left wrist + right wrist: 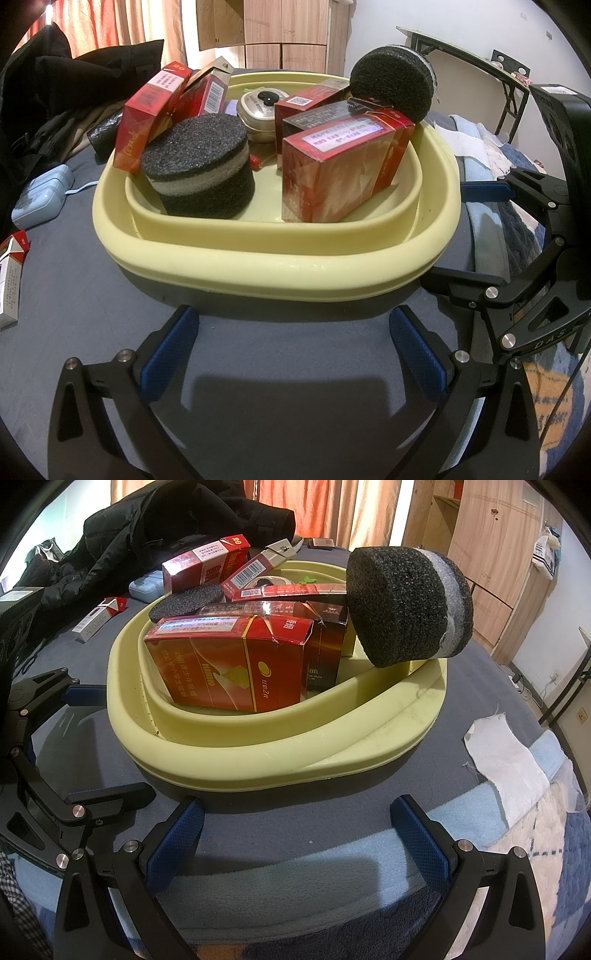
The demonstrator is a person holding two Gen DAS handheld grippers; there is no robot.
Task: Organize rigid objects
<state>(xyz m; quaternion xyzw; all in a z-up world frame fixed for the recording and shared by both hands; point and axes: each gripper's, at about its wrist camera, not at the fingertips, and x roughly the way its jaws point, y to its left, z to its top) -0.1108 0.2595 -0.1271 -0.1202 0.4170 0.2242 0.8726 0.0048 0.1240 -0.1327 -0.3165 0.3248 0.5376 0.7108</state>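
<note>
Nearest in the left wrist view, the left gripper (291, 347) is held wide open with nothing between its blue-padded fingers (168, 354), above a grey-blue bedsheet (74, 277). The right gripper (295, 834) is likewise spread wide and grips nothing; its blue pads are poised over the sheet and the edge of a light blue blanket (295, 890). Each gripper is seen from the other's camera, just beside the basin.

Just beyond both sets of fingers a pale yellow basin (280, 266) is set on the sheet, with a raised inner rim. Inside it, toward the front, a large red cigarette carton (340, 173) is stood on edge, and a black foam disc with a grey band (199, 170) is laid flat on the basin floor. Behind the carton a dark brown carton (325, 646) is wedged. A second black foam disc (410, 605) is tilted against the basin's rim. Further back, a round metal tin (260, 110) is seen, and two red packs (151, 118) are leaned on the far left rim.

Outside the basin, a red-and-white cigarette pack (11, 280) and a light blue case (42, 195) are left on the sheet. A white cloth (506, 757) is spread at the right. Black clothing (155, 528) is piled behind, before orange curtains (295, 498) and wooden cabinets (266, 33).
</note>
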